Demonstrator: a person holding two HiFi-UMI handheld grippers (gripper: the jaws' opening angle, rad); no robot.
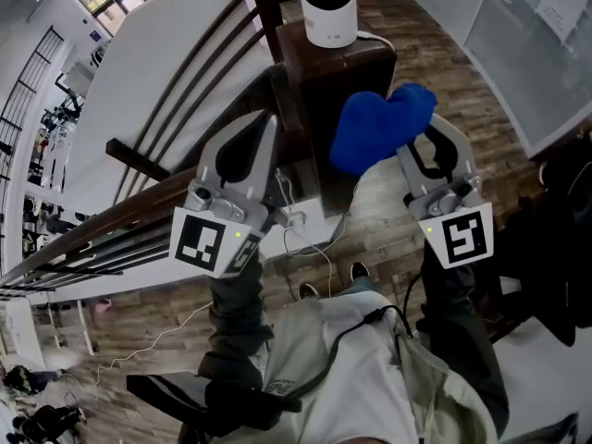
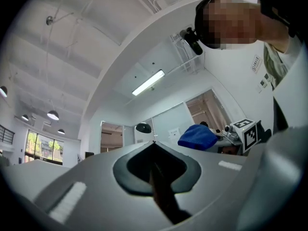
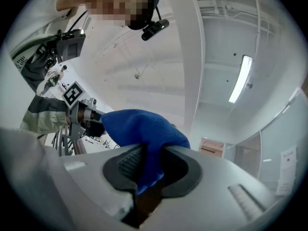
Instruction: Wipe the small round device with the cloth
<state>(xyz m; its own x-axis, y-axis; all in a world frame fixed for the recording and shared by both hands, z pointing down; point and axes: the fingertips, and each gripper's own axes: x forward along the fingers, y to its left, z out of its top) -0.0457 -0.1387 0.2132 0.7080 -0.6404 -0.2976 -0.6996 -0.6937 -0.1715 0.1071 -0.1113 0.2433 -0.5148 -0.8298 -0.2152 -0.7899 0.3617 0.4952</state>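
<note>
Far left in the head view, curved dark wooden bars (image 1: pixel 176 81) are seen running diagonally. The left gripper (image 1: pixel 265 135) is held up just right of them. Its jaws are pressed together with nothing pinched between them. Its marker cube (image 1: pixel 211 241) is seen at the near end. In the left gripper view this gripper is aimed up at a ceiling with a strip light (image 2: pixel 148 82).

The small round device (image 1: pixel 328 7), white with a black top, is stood upright on a dark wooden stand (image 1: pixel 347 67) at top centre. It is placed beyond the two grippers and between them. A white cable (image 1: pixel 375 37) is run off its right side. The device is kept apart from both grippers and from the cloth.

The blue cloth (image 1: pixel 379 118) is held bunched in the air, just right of the stand's front and below the device. The right gripper (image 1: pixel 418 146) is clenched on it. In the right gripper view a fold of cloth is squeezed between the dark pads, and the bulk is bulged out above the jaws.

Lower down, a wood-plank floor (image 1: pixel 444 26), loose white cables (image 1: pixel 314 248) and the person's shoe (image 1: pixel 359 271) are seen.
</note>
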